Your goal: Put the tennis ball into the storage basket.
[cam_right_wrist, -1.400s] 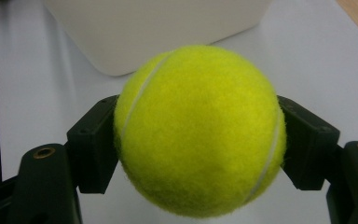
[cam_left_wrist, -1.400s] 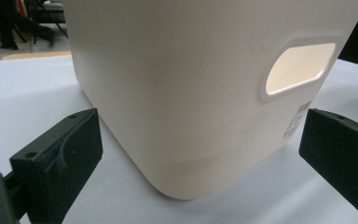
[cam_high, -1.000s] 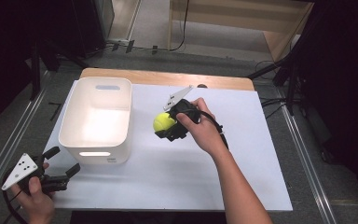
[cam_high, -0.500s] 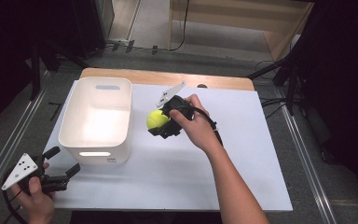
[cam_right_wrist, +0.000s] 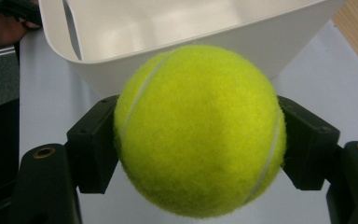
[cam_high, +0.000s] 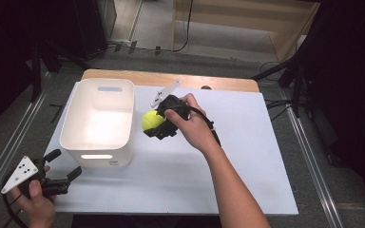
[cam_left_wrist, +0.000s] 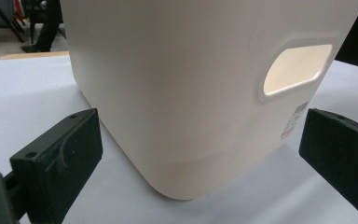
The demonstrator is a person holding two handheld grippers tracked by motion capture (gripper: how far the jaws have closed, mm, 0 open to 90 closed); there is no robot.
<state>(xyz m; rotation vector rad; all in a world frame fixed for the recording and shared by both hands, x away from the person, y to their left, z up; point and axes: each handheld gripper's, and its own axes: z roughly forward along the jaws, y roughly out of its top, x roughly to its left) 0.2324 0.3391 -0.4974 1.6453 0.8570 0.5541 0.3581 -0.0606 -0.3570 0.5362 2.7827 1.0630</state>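
Item: tennis ball (cam_high: 152,119), clamped between the jaws of our right gripper (cam_high: 159,124), held above the table (cam_high: 247,156) just beside the right wall of the white bin (cam_high: 97,147).

Risk: we judge the fuzzy ball could slip, or strike the rim and bounce out.

Pose: right forearm reaches diagonally, wrist turned toward the bin.

Left gripper (cam_high: 59,183): jaws apart, empty, at the table's near-left corner, facing the bin's handle slot (cam_left_wrist: 296,70).

white bin (cam_high: 98,124) blocking left, table (cam_high: 247,156) open right
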